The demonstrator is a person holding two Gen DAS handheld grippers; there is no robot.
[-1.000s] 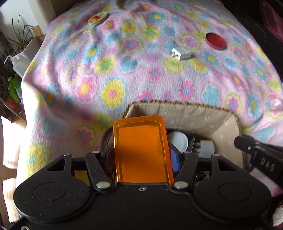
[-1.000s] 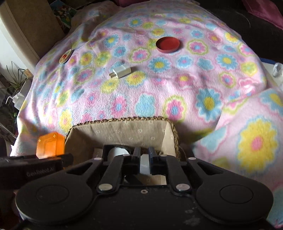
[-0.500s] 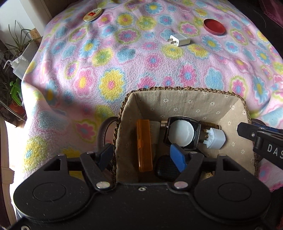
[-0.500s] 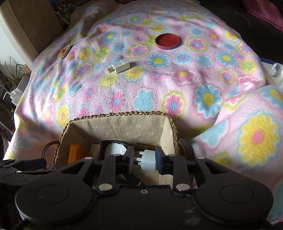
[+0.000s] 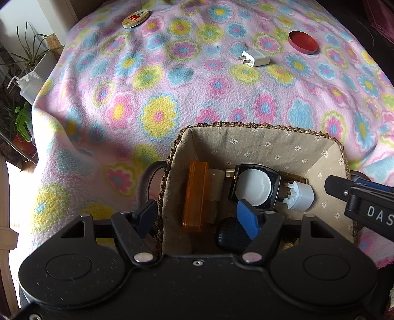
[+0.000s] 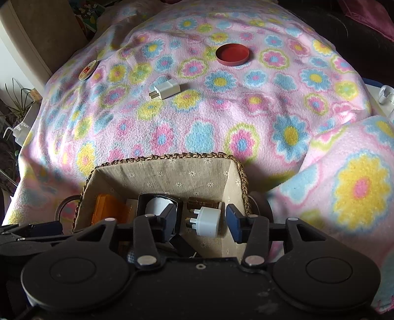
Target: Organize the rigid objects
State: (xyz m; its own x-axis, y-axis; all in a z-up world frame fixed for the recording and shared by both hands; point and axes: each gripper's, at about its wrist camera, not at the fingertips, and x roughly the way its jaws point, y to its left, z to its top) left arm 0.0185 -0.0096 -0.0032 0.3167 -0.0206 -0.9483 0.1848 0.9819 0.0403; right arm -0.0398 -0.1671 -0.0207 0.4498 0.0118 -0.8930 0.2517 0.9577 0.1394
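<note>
The translucent orange case (image 5: 197, 197) is seen on edge inside the lined basket (image 5: 258, 142), both claws spread and empty, with a dark pouch (image 5: 230, 236) shown only in the left wrist view.

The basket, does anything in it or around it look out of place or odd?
Inside the basket, the orange case stands on edge against the left wall rather than lying flat. Three items lie loose on the blanket beyond it: the white charger, red lid and round tin. Nothing looks spilled or damaged.
</note>
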